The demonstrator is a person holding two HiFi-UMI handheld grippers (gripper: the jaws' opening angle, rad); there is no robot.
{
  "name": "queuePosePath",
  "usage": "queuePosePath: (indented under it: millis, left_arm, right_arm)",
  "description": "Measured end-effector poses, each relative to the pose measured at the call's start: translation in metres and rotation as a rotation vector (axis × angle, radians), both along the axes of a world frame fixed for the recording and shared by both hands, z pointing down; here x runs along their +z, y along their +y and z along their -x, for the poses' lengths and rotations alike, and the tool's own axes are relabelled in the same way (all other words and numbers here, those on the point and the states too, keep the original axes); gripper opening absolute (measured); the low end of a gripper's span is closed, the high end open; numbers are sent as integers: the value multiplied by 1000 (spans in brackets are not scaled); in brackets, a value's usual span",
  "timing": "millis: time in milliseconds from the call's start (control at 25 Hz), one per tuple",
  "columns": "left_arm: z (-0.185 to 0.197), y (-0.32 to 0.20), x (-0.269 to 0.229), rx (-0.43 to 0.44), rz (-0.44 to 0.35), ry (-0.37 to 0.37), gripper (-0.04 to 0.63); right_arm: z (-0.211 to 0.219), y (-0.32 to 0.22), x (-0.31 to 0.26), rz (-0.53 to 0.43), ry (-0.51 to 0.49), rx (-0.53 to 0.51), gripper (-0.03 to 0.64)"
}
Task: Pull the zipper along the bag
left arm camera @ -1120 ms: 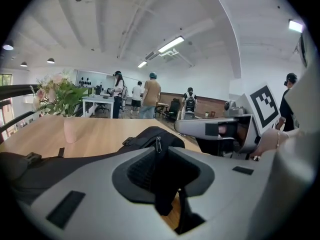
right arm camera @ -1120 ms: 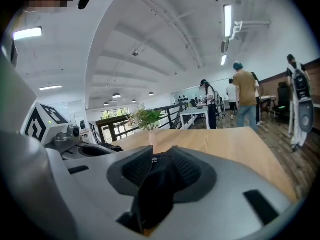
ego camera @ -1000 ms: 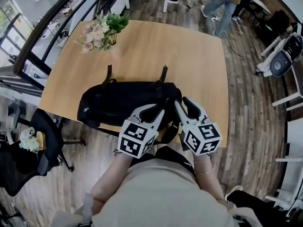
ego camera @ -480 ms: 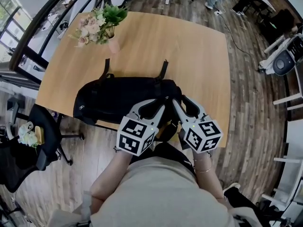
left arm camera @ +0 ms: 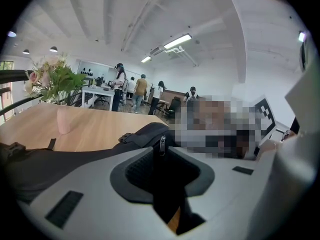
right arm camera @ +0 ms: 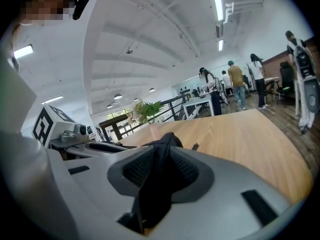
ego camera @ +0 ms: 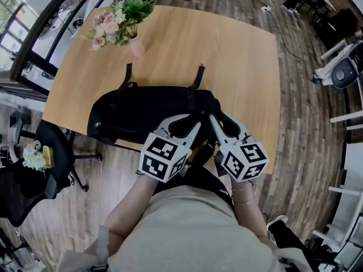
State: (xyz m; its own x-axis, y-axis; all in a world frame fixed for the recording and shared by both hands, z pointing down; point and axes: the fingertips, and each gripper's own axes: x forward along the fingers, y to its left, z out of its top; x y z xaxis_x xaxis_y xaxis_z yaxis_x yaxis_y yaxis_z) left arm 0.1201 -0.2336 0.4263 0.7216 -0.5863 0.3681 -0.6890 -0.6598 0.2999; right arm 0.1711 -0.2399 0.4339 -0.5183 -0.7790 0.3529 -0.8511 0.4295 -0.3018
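Observation:
A black bag (ego camera: 136,118) lies lengthwise on the wooden table (ego camera: 227,55), near its front edge. Both grippers meet at the bag's right end. My left gripper (ego camera: 193,120) is shut on the small metal zipper pull (left arm camera: 161,144), which stands upright between its fingertips, with black fabric filling the gap behind. My right gripper (ego camera: 211,119) has just been closing. A bunched fold of the bag's fabric (right arm camera: 165,140) is pinched between its pads. Each gripper's marker cube hides the near part of the bag in the head view.
A pink vase of flowers (ego camera: 122,18) stands at the table's far left. Two bag straps (ego camera: 198,72) trail toward the far side. A black office chair (ego camera: 39,174) is on the floor at left, white chairs (ego camera: 340,72) at right. People stand far off.
Both grippers stay at the bag's right end. The right gripper has sunk slightly onto the bag. The bag itself has not shifted.

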Motion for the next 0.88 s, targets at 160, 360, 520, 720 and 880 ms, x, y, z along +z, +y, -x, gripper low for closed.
queuePosePath:
  millis: [160,360,520,720,880]
  left_arm:
    - [-3,-1,7,26,11,-22,89]
    - [-7,-7,14,43,27,-52,89]
    - [-9,-10,19,49,35,-68,89]
    - [-16,-11,24,91,12,-103,89]
    - [-20,-11,25,134,0,-119,89]
  right_arm:
    - [1,1,0,-6,-8,-8,100]
    - [4,4,0,-9,-11,-25,92]
    - [6,7,0,-12,-14,-35,89]
    - [6,9,2,-12,-24,-46,89]
    - [3,9,2,-10,-31,-45,89]
